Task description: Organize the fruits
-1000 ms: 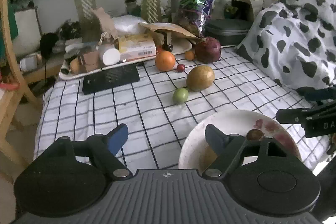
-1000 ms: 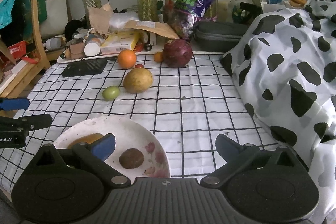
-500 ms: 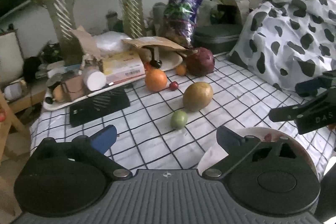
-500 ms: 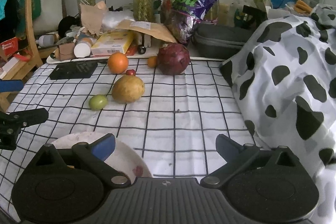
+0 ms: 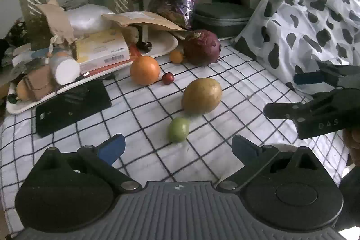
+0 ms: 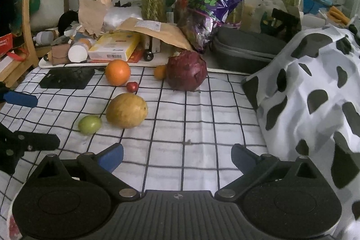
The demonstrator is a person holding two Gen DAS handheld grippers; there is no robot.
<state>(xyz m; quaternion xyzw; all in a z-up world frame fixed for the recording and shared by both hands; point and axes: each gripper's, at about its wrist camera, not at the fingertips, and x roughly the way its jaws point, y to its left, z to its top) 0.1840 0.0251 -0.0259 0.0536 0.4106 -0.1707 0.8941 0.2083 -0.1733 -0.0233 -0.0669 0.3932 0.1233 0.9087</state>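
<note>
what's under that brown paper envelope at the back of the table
Under the brown paper envelope, a small wheeled object shows on the white tray, beside a yellow box. Anything deeper is hidden.

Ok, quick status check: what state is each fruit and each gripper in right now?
left gripper: open, empty, low over the cloth
right gripper: open, empty
green fruit: loose on the cloth, ahead of the open left jaws
yellow-brown fruit: resting on the cloth, ungripped
orange: resting on the cloth
small red fruit: beside the orange
dark purple fruit: at the cloth's far edge
small orange fruit: beside the purple one
</note>
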